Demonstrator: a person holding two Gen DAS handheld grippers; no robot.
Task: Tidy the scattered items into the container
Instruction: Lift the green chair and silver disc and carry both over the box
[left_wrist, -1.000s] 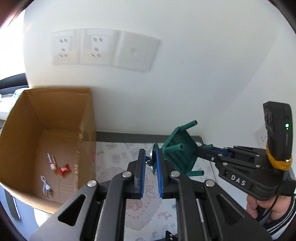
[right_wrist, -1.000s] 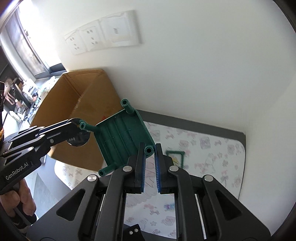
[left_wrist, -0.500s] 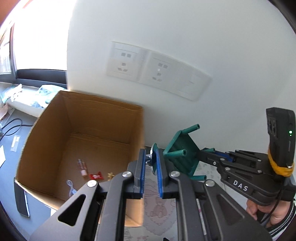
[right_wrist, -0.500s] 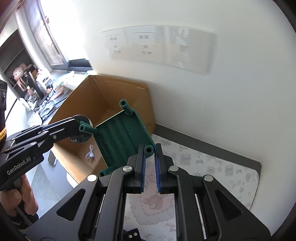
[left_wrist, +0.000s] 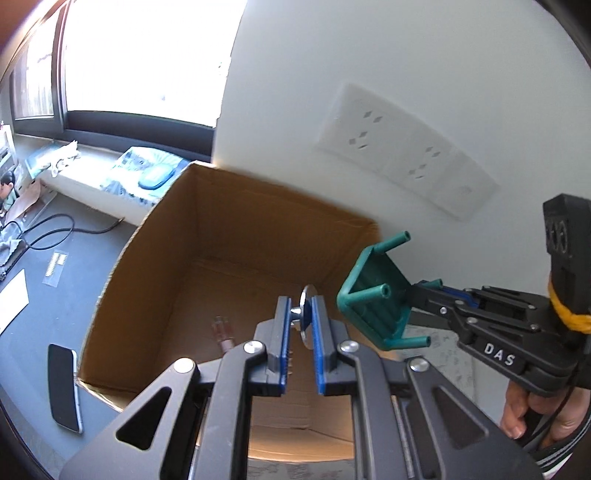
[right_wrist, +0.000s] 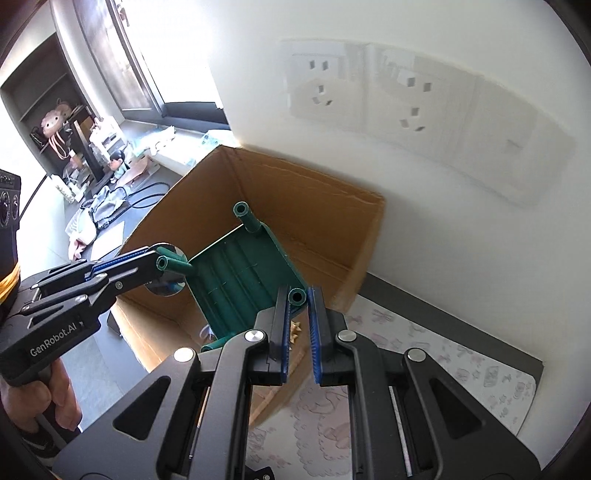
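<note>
Stool, small, green, plastic, hangs in the air over the near right corner of the cardboard box, its four legs pointing up and outward. Your right tool is closed on the open end of one leg; in the left wrist view that tool reaches in from the right with your hand on its grip. Your left tool is nearly closed on a small round metal disc with a short stub, held on edge between the blue pads. In the right wrist view the same disc sits just beside another stool leg, at the tip of the left tool; whether disc and leg touch cannot be told.

The box stands open on the counter against a white wall with a row of sockets. On its floor lies a small pinkish tube, blurred. A phone lies flat on the counter just beside the box's left side. A patterned mat covers the counter to the right of the box. Cables and clutter lie near the window.
</note>
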